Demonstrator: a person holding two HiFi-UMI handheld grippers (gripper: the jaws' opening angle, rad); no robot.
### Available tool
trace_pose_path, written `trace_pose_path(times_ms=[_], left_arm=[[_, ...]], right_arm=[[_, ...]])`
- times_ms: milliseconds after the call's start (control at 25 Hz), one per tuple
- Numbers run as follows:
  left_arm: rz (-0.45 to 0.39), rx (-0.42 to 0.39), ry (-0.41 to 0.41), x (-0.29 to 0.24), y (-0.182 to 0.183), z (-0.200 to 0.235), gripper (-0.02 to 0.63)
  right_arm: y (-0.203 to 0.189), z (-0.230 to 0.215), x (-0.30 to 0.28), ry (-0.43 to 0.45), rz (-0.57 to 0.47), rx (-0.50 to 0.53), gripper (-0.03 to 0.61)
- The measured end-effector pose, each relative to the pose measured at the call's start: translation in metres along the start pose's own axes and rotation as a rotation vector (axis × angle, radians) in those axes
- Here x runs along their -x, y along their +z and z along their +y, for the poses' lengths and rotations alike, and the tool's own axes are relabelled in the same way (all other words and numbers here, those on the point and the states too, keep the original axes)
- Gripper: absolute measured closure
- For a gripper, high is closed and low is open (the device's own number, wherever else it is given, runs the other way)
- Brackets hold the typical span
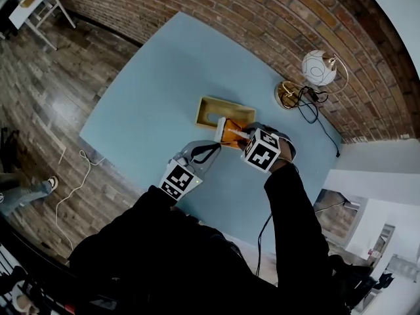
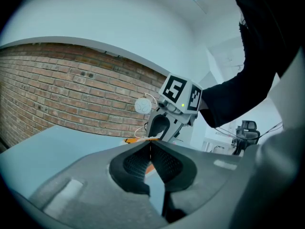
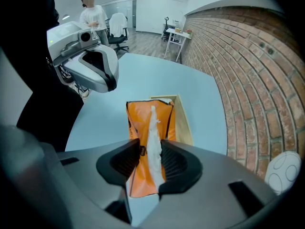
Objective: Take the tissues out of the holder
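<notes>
On the light blue table [image 1: 157, 90] lies an open wooden tissue holder [image 1: 209, 110], whose rim [image 3: 185, 120] also shows in the right gripper view. An orange tissue pack [image 3: 143, 118] with a strip of white tissue [image 3: 153, 137] sticking out is raised at the holder's near end. My right gripper [image 3: 151, 149] is shut on this pack [image 1: 231, 134]. Whether the pack's far end still touches the holder is hidden. My left gripper [image 2: 150, 147] is shut with nothing in it and hovers just left of the pack [image 1: 209, 151].
A white globe lamp [image 1: 319, 67] on a brass base [image 1: 289, 95] stands at the table's far right, its black cable [image 1: 315, 113] trailing along the brick wall [image 1: 216, 18]. A person [image 3: 93, 18] stands by office chairs [image 3: 116, 30] in the background.
</notes>
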State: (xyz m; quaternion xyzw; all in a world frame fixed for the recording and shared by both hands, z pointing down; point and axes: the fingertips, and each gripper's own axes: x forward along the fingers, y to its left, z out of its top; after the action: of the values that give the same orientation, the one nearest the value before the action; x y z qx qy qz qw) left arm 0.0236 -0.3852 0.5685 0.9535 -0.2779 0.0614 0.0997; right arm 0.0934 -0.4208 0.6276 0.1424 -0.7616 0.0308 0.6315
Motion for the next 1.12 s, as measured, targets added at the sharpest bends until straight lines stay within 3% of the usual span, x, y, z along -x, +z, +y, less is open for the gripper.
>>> trace_pose_path(times_ms=[1120], left_arm=[[0.057, -0.009, 0.042, 0.034, -0.047, -0.063, 0.604]], right_arm=[[-0.032, 0.091, -0.015, 0.036, 0.008, 0.009, 0.439]])
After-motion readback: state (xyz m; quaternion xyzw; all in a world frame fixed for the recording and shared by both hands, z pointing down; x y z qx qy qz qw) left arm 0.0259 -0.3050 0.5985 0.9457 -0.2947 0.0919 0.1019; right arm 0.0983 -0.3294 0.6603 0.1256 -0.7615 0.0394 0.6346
